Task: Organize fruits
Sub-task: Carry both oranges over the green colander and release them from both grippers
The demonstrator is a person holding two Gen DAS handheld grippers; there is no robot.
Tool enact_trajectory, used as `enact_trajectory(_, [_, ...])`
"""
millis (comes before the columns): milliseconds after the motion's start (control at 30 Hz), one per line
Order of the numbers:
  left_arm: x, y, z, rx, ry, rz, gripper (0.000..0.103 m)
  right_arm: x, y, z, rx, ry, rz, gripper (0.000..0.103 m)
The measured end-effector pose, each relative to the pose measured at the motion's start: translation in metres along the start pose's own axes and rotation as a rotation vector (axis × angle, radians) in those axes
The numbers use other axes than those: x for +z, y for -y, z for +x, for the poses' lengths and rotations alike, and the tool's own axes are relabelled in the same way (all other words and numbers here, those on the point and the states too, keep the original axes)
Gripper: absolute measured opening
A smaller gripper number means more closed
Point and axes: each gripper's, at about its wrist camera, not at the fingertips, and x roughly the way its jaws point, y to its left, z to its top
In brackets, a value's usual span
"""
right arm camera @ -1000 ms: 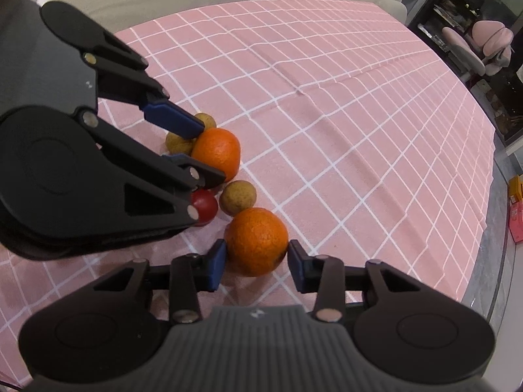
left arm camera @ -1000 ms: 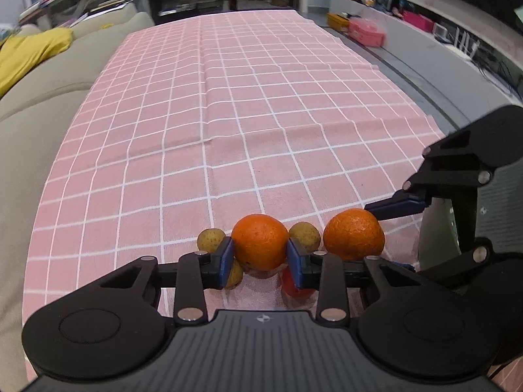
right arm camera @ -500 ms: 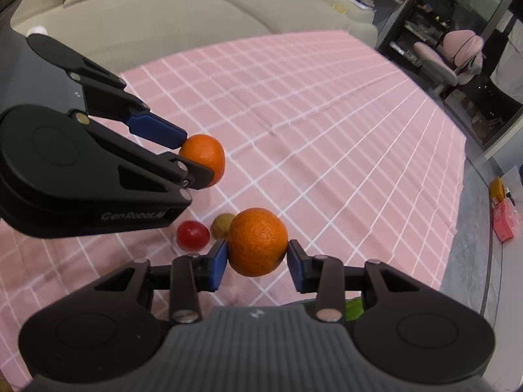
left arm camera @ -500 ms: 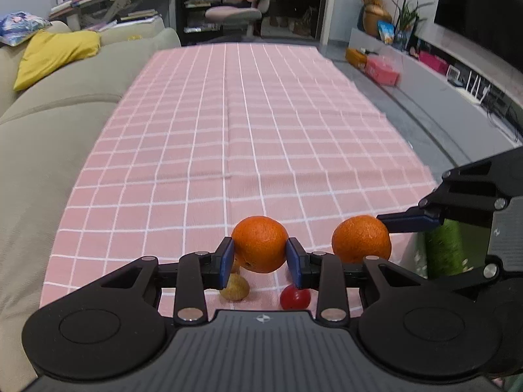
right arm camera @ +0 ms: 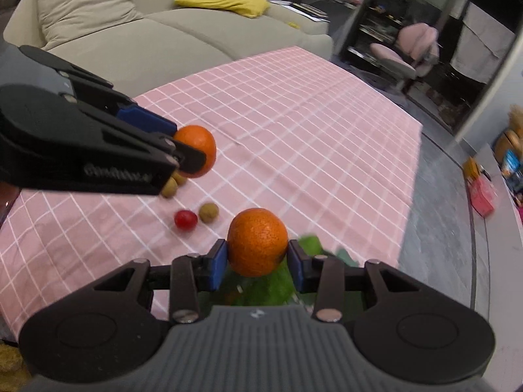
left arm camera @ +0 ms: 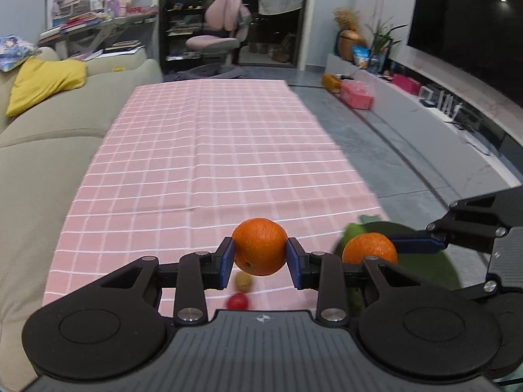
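Observation:
My left gripper (left arm camera: 260, 258) is shut on an orange (left arm camera: 260, 246) and holds it above the pink checked tablecloth (left arm camera: 209, 150). My right gripper (right arm camera: 257, 263) is shut on a second orange (right arm camera: 257, 241), held over a green leaf-shaped dish (right arm camera: 278, 285). In the left wrist view the second orange (left arm camera: 369, 248) and the dish (left arm camera: 425, 266) sit at the right. On the cloth lie a red cherry tomato (right arm camera: 185, 219) and small brown round fruits (right arm camera: 209, 212), (right arm camera: 170, 187). The left gripper (right arm camera: 183, 155) with its orange (right arm camera: 196, 148) shows at the left of the right wrist view.
A beige sofa (left arm camera: 42, 150) with a yellow cushion (left arm camera: 45, 80) runs along the left of the table. Grey floor (left arm camera: 385, 150), a TV bench and a pink office chair (left arm camera: 219, 32) lie to the right and beyond.
Both grippers have lifted their oranges well up off the cloth. The small fruits and the tomato stayed on the table. The right orange has moved over the green dish.

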Motion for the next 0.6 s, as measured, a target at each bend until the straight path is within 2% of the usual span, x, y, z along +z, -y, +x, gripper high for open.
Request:
enact_trajectory(233, [-0.003,0.034,-0.002,-0.104,-0.027,0.032,0.036,-0.036,0.019,-0.017,-0.027,-0.040,0.085,0.037])
enact_trajectory(367, [-0.006,0.052,0.007,-0.167,-0.068,0.029,0.032,-0.050,0.027,-0.019,-0.037,-0.053,0.115,0.037])
enact_trajectory(433, [-0.010,0.058,0.016,-0.189,-0.102,0.027,0.016,-0.056,0.032,-0.018,-0.036,-0.062,0.127,0.037])
enact_trajectory(467, [-0.013,0.061,0.022,-0.198,-0.124,0.031,0.003,-0.060,0.033,-0.016,-0.033,-0.069,0.134,0.037])
enact_trajectory(600, [-0.032,0.071,0.040,-0.208,-0.203,0.060,0.003,-0.073,0.038,-0.007,-0.014,-0.098,0.158,0.037])
